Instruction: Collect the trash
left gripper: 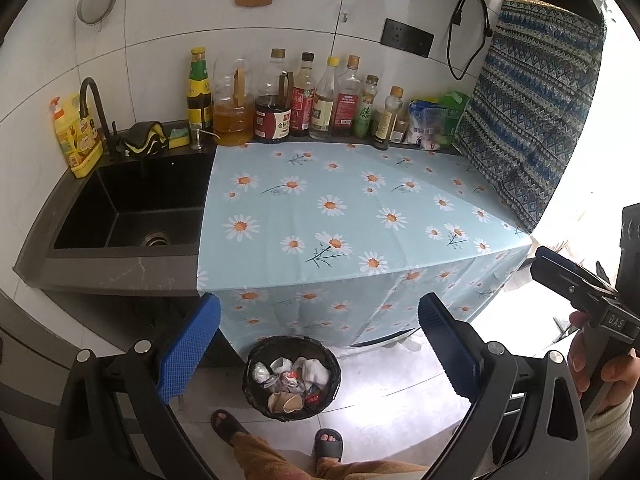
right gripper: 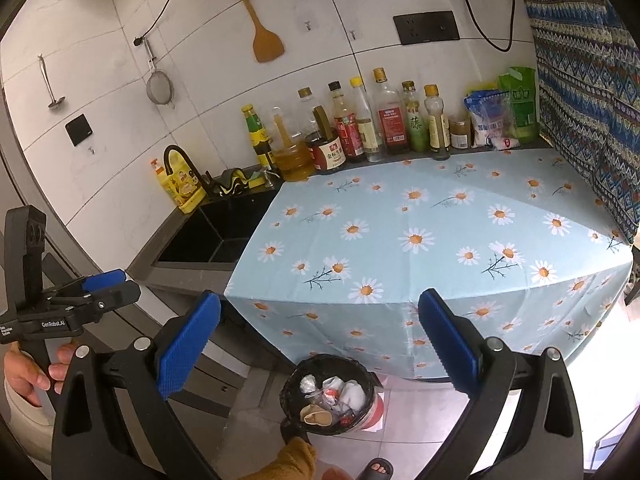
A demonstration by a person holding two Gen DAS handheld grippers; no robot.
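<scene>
Both tools hang above the floor in front of the tabletop, each with its blue pads spread wide and nothing between them: the left tool and the right tool. Below them, on the tiled floor at the foot of the hanging daisy-print cloth, stands a round trash bin lined with a black bag. It holds crumpled white paper, clear plastic wrap, a squashed brown paper cup and a small red wrapper. The cloth-covered tabletop is bare except for a row of sauce and oil bottles along the tiled wall, with packets at its right end. To the left lies a black sink with a yellow dish-soap bottle beside the tap. The person's slippered feet stand just beside the bin.
</scene>
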